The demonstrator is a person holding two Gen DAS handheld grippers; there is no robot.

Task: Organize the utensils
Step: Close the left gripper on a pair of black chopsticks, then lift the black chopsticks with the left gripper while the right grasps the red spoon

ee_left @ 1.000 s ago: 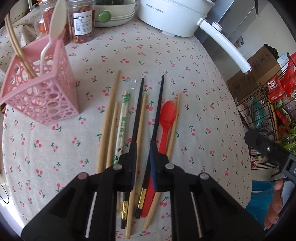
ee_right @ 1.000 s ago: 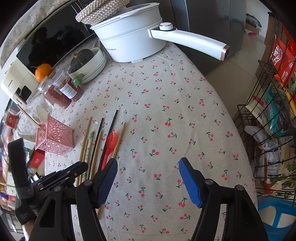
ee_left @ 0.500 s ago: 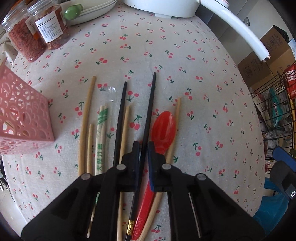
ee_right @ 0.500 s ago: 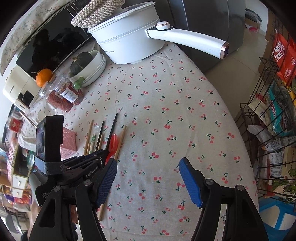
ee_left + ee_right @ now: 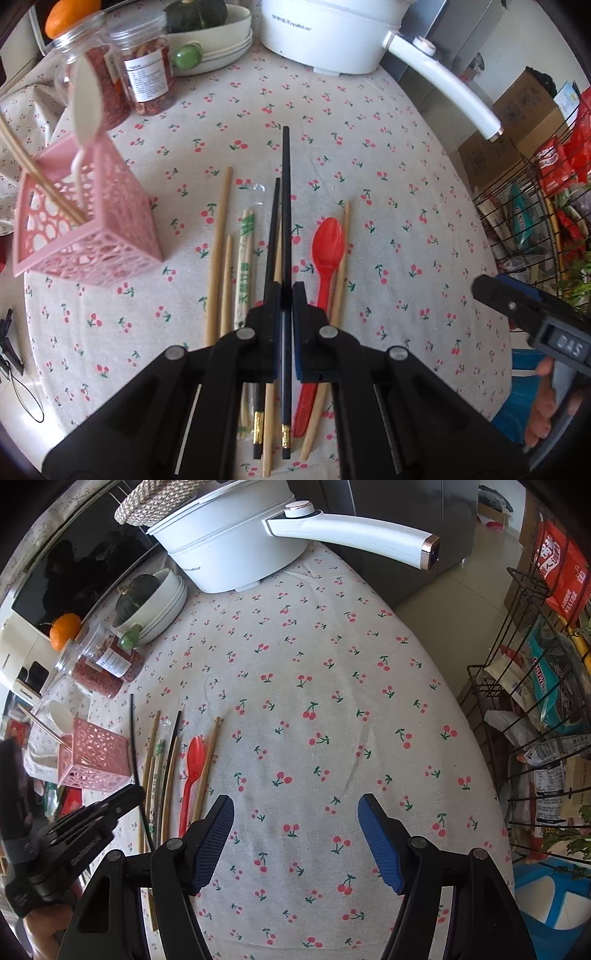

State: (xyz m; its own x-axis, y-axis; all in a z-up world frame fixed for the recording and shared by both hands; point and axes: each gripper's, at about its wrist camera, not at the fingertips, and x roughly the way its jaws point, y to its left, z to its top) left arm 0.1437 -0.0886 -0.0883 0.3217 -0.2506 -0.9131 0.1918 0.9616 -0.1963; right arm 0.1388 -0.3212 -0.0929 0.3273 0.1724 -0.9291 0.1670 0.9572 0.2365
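Now clamped between the jaws of the left gripper (image 5: pixel 283 295): one black chopstick (image 5: pixel 285 206), gripped near mid-length, tip pointing to the far side, lifted clear of the row on the desk (image 5: pixel 314 646). Best kept pinched firmly, raised until the gold-banded end clears the other black chopstick (image 5: pixel 271 236) and the bamboo ones, then swung left toward the pink holder (image 5: pixel 85 236), which stands at the left, near the row. Needs tilting upright before lowering, aimed at the open top beside the white spoon (image 5: pixel 86 99) and sticks already inside. Right gripper (image 5: pixel 295 834) hovering over bare cloth, jaws wide and empty. Red spoon (image 5: pixel 327 251) waiting in the row.
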